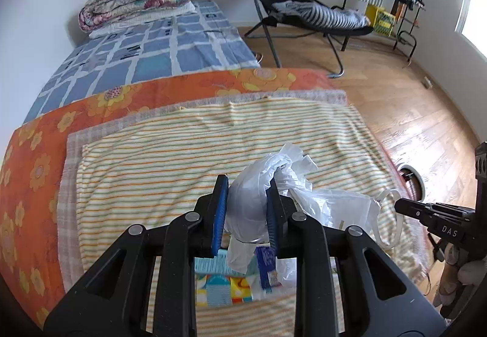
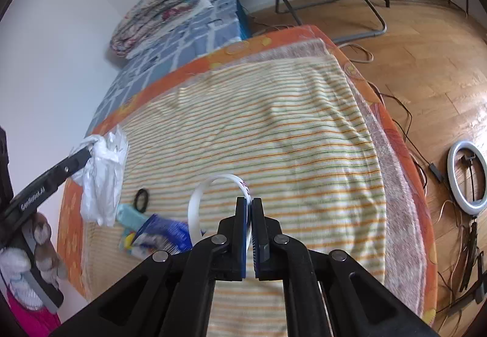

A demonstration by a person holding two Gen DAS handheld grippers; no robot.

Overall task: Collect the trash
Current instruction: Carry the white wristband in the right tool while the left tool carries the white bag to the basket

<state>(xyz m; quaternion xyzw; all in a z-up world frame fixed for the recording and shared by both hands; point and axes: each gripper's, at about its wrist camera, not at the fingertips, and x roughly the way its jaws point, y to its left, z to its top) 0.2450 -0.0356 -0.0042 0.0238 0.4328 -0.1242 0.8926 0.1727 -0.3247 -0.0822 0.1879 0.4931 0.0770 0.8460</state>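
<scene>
The left gripper (image 1: 247,209) is squeezing a bunched-up part of the white plastic bag (image 1: 292,194). Its blue pads (image 1: 219,215) are standing a little way apart, with the crumpled plastic packed between them. The right gripper (image 2: 251,227) is pinching all the way shut on one thin handle loop (image 2: 210,185) of the same bag. So each hand is holding one side, and the bag is hanging between them, just above the striped blanket (image 2: 289,130).

The bag is looking very light and very soft. It is crinkling and folding wherever it is being pinched, so it is not going to keep any shape by itself. I think it is slippery too, so a thin bit could slide out of the pads. The handle loop and the thick bunch near the top are looking like the best spots to hold, because pulling them apart is what opens the mouth.

Under the bag, some trash is lying on the blanket: a blue wrapper (image 2: 166,232), a pale blue packet (image 2: 131,217) touching it, and a small black ring (image 2: 141,199) close by. These are looking small and light as well.

Past the blanket, an orange flowered cover (image 1: 33,172) is showing, with a wooden floor (image 1: 404,112) beside the bed.
</scene>
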